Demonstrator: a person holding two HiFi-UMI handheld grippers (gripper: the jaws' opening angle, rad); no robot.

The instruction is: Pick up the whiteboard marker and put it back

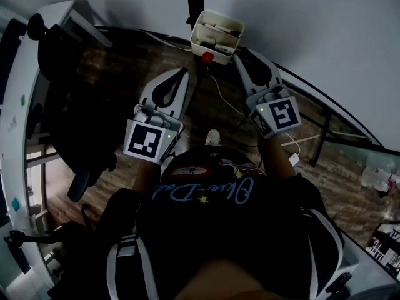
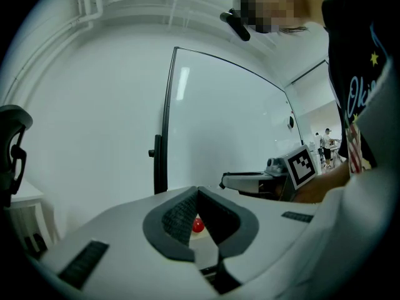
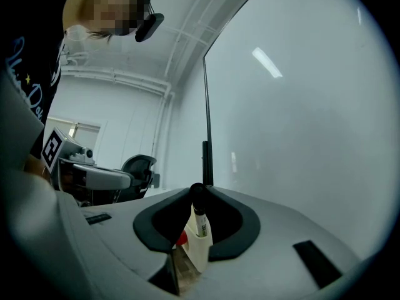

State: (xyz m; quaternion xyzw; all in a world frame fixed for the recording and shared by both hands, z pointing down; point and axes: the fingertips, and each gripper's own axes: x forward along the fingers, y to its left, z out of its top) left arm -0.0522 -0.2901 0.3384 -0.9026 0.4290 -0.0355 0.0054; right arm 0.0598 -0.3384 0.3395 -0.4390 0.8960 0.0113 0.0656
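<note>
A whiteboard marker (image 3: 199, 212) with a black cap stands upright between the jaws of my right gripper (image 3: 197, 194), which is shut on the cap. The marker's white barrel runs down into the white holder box (image 3: 199, 250). In the head view the right gripper (image 1: 239, 53) touches the lower right corner of that box (image 1: 201, 29), which hangs on the whiteboard (image 1: 312, 30) and holds other markers. A red round magnet (image 1: 207, 57) sits just below the box. My left gripper (image 1: 184, 72) hovers to the left, shut and empty; the magnet (image 2: 197, 225) shows behind its jaws.
A black office chair (image 1: 69, 74) stands at the left beside a white desk (image 1: 19, 105). Cables (image 1: 228, 102) trail over the wooden floor. The whiteboard's dark frame post (image 2: 164, 136) rises ahead. People stand far off at the right (image 2: 326, 144).
</note>
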